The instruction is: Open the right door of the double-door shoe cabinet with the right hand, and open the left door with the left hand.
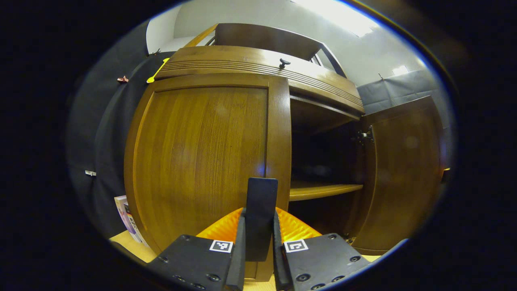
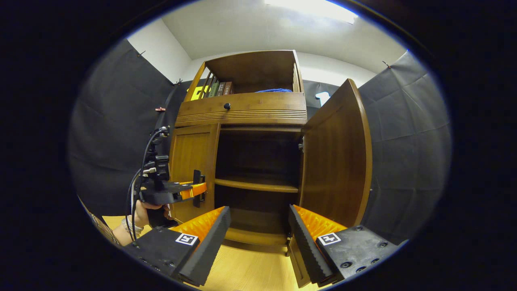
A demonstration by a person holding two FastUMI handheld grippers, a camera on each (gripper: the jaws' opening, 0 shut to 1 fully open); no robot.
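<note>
Left claw [image 1: 258, 226]: closed on the flat dark upright handle [image 1: 261, 210] of the brown wooden left door [image 1: 202, 161]; both fingers press its sides. I hold it there because the handle sits at the door's inner edge, the side farthest from the hinge, where a pull should swing the panel most easily. The left door looks closed or barely moved; its face is flush with the cabinet front.

To the right of the handle, the dark interior and a pale wooden shelf [image 1: 323, 190] are exposed, and the brown wooden right door [image 1: 400, 173] stands swung wide on its hinge.

Right claw [image 2: 258, 238]: open, gripping nothing, hanging back in front of the cabinet's open middle, clear of the right door [image 2: 335, 161]. My judgement: the right half of the task is done and the left pull remains.

View differences: the left gripper view gives the grip close up, with the pads on the handle. The right gripper view gives the whole shoe cabinet [image 2: 242, 109]: drawer with a dark knob [image 2: 227, 106], upper shelf with books, light wooden floor [image 2: 250, 270], and my left claw [image 2: 198, 189] from the side, at the left door [image 2: 194, 161], with the hand [image 2: 145, 212] beneath it.
</note>
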